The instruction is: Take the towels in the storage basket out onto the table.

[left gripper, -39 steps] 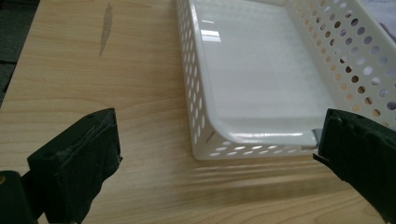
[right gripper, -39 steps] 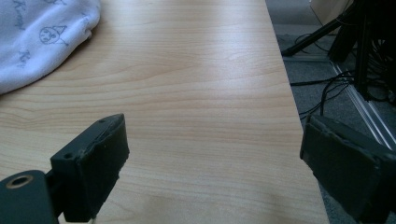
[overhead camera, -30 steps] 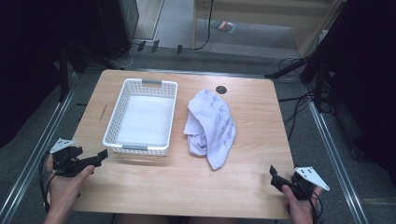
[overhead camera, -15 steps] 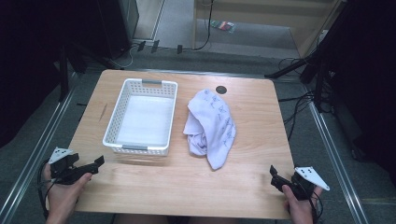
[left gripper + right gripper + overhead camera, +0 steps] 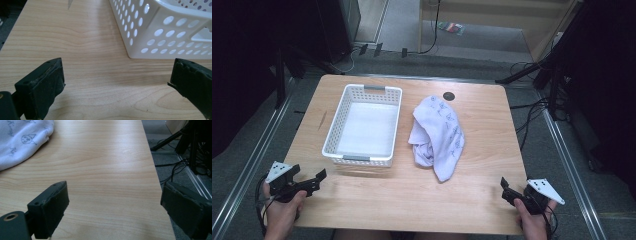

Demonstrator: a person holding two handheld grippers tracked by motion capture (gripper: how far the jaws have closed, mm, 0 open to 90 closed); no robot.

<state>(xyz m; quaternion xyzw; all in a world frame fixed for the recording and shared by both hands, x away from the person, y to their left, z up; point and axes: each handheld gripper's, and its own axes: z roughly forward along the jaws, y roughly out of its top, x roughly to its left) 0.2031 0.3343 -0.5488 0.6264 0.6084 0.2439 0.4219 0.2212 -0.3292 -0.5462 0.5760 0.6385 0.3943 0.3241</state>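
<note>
White printed cloth lies crumpled on the bench, just beside the white basket, which holds nothing; left gripper and right gripper rest at the near corners, jaws wide, holding nothing; judged not yet started: grasping and placing remain.

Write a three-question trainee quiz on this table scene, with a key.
1. True or false: the cloth lies inside the basket.
2. Which gripper is nearer the basket: A) the left gripper or B) the right gripper?
3. Fill in: both grippers' jaws are ____.

Key: 1. False; it lies on the table beside the basket. 2. A. 3. open.
</note>
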